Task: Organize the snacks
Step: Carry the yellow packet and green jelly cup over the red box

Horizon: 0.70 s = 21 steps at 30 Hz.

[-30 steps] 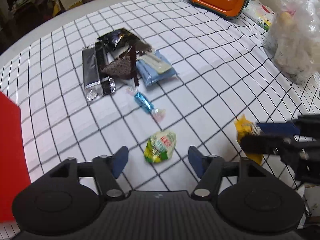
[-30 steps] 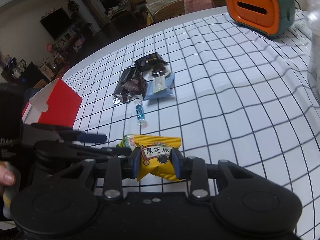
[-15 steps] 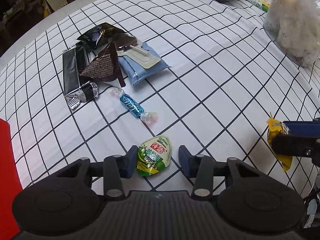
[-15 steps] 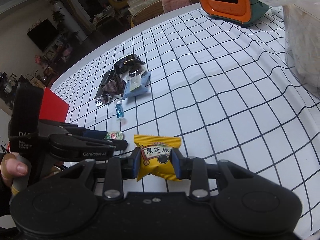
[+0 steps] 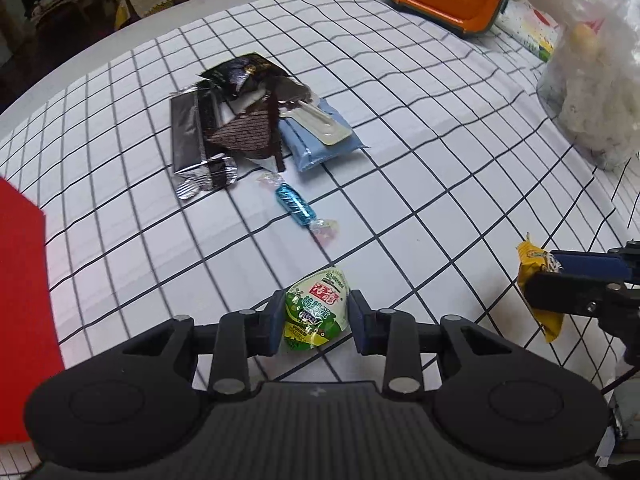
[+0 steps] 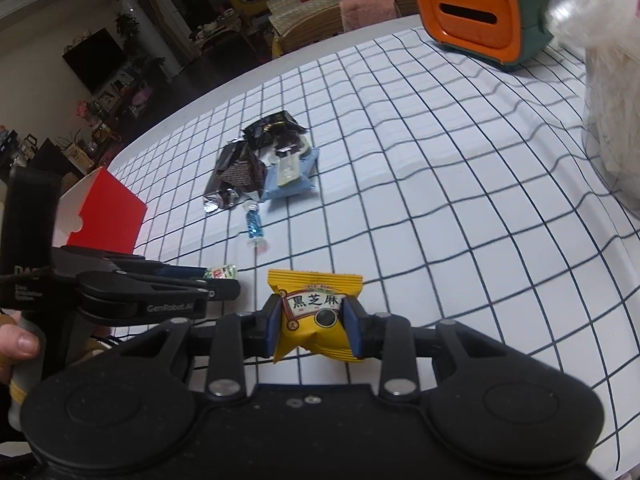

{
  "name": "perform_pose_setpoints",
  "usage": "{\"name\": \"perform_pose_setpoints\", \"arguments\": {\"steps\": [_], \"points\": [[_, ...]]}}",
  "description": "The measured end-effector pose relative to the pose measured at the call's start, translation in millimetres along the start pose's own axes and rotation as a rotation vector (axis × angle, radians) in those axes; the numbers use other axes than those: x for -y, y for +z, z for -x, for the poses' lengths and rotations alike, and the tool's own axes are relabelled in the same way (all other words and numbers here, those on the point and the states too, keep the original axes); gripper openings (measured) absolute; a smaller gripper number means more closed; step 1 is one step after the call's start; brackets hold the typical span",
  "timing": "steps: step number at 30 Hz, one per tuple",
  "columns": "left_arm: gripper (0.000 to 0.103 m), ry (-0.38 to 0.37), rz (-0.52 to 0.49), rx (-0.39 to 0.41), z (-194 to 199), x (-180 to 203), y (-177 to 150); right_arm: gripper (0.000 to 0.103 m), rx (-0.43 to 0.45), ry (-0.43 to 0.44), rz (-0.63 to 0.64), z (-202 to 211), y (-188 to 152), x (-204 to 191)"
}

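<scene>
— So, what has each hand got?

— Left gripper (image 5: 313,317) has its blue pads closed against the sides of a small green-and-white snack packet (image 5: 316,312), just over the white cloth with the black grid (image 5: 420,140). Right gripper (image 6: 309,326) is pinched tight on a yellow sesame snack pouch with black characters (image 6: 314,318), held clear of the cloth.

— And the rest of the snacks?

— Heaped further out: a long black foil bar (image 5: 196,148), a brown striped triangular packet (image 5: 248,136) and a pale blue pouch (image 5: 320,140), all touching or overlapping. A blue foil-wrapped candy (image 5: 294,204) lies alone between that heap and the green packet.

— Where's the box?

— Red cardboard box (image 6: 106,212) sits beside the left gripper, open at the top. An orange-and-green container with a slot (image 6: 480,20) stands at the far edge, a clear plastic bag (image 5: 592,80) to the right.
</scene>
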<state>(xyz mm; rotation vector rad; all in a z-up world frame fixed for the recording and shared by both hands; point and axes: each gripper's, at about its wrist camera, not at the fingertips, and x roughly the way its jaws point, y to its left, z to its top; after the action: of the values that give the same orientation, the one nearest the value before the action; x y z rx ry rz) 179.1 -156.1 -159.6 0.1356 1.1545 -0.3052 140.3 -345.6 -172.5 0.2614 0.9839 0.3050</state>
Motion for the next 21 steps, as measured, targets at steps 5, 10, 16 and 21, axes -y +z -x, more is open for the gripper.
{"name": "perform_pose_setpoints", "arguments": {"steps": [5,10,16,21], "points": [[0.032,0.008,0.060,0.031,28.1,-20.6,-7.8,0.031,0.015,0.012,0.045,4.5,4.8,-21.3],[0.032,0.013,0.106,0.075,60.4,-46.9,-15.0,0.031,0.035,0.031,0.099,9.0,11.6,-50.9],[0.032,0.029,0.163,0.119,94.4,-81.6,-26.9,0.031,0.056,0.063,0.167,12.2,19.2,-93.5],[0.032,0.058,0.193,0.157,119.5,-112.5,-39.2,0.031,0.064,0.092,0.231,9.2,24.7,-135.4]]}}
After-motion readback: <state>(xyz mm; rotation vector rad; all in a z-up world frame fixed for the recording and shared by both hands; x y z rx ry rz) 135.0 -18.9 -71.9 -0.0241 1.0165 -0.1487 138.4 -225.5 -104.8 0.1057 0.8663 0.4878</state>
